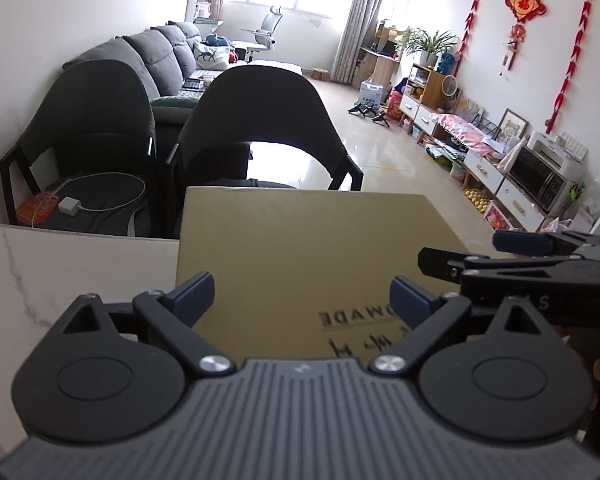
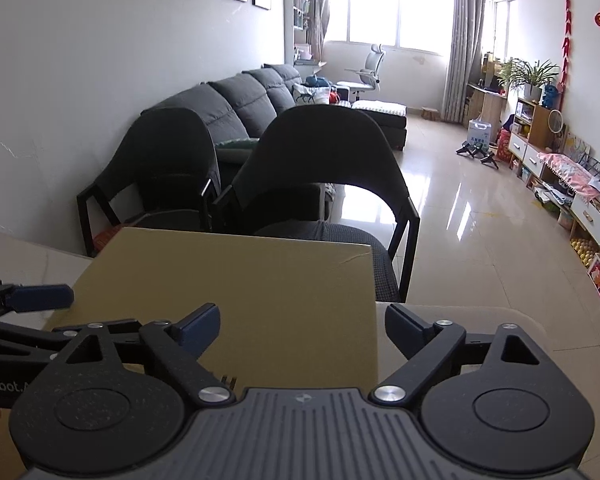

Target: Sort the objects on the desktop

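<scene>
A tan cardboard box point(image 1: 300, 248) with dark upside-down print lies on the white marble table point(image 1: 60, 272), and only its flat top shows. My left gripper point(image 1: 303, 296) hovers over its near part, open, with nothing between the fingers. My right gripper point(image 1: 476, 254) reaches in from the right, level with the box's right side. In the right wrist view the box point(image 2: 240, 280) fills the lower middle. There my right gripper point(image 2: 304, 324) stands open astride the box's right edge, its pads clear of it. The left gripper point(image 2: 32, 316) shows at the left edge.
Two black chairs point(image 1: 260, 132) point(image 2: 324, 168) stand right behind the table's far edge; a white charger and cable point(image 1: 70, 204) lie on the left seat. Beyond are a grey sofa point(image 2: 236, 108), shiny floor tiles and a low cabinet point(image 1: 500, 172) along the right wall.
</scene>
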`<state>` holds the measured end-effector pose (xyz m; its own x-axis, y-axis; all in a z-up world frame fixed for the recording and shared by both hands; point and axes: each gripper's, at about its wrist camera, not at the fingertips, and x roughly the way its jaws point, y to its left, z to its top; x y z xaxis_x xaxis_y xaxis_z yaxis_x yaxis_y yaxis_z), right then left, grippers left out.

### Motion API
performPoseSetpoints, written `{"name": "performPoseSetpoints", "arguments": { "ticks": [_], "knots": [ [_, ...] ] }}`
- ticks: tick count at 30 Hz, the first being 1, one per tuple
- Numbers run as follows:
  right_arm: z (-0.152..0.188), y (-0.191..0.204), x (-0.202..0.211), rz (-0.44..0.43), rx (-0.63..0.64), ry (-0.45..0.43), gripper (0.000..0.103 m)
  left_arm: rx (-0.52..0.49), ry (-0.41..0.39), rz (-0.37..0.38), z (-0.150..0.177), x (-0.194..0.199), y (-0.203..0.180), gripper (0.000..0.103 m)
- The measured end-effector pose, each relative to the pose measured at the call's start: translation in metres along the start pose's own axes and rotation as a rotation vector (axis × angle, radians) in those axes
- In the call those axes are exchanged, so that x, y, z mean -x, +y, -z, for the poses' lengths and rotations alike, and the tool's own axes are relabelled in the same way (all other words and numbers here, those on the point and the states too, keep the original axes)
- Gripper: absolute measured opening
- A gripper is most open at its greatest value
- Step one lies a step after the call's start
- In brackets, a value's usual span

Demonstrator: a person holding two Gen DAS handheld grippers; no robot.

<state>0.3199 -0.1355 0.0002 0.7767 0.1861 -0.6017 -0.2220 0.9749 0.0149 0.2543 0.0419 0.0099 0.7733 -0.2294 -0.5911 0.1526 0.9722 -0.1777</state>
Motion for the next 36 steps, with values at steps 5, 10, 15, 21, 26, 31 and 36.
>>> {"name": "performPoseSetpoints", "arguments": {
  "ticks": [5, 10, 15, 21, 26, 31, 36],
  "knots": [
    [0.007, 0.001, 0.029, 0.008, 0.008, -0.023, 0.099, -0.039, -0.024, -0.011, 0.007, 0.022, -0.006, 0.103],
    [0.014, 0.001, 0.055, 0.007, -0.009, -0.035, 0.102, -0.068, -0.030, -0.005, 0.015, 0.041, -0.009, 0.103],
    [0.025, 0.001, 0.074, 0.014, -0.015, -0.036, 0.102, -0.101, -0.028, -0.007, 0.024, 0.058, -0.013, 0.103],
    [0.040, 0.003, 0.096, 0.003, -0.026, -0.030, 0.102, -0.138, -0.037, -0.055, 0.036, 0.073, -0.018, 0.103],
    [0.053, 0.007, 0.112, 0.001, -0.030, -0.031, 0.102, -0.127, -0.033, -0.067, 0.045, 0.078, -0.016, 0.103],
    [0.067, 0.010, 0.130, -0.008, -0.029, -0.034, 0.103, -0.116, -0.041, -0.084, 0.059, 0.096, -0.021, 0.103],
    [0.083, 0.017, 0.150, -0.011, -0.034, -0.045, 0.103, -0.092, -0.039, -0.107, 0.071, 0.102, -0.020, 0.103]
  ]
}}
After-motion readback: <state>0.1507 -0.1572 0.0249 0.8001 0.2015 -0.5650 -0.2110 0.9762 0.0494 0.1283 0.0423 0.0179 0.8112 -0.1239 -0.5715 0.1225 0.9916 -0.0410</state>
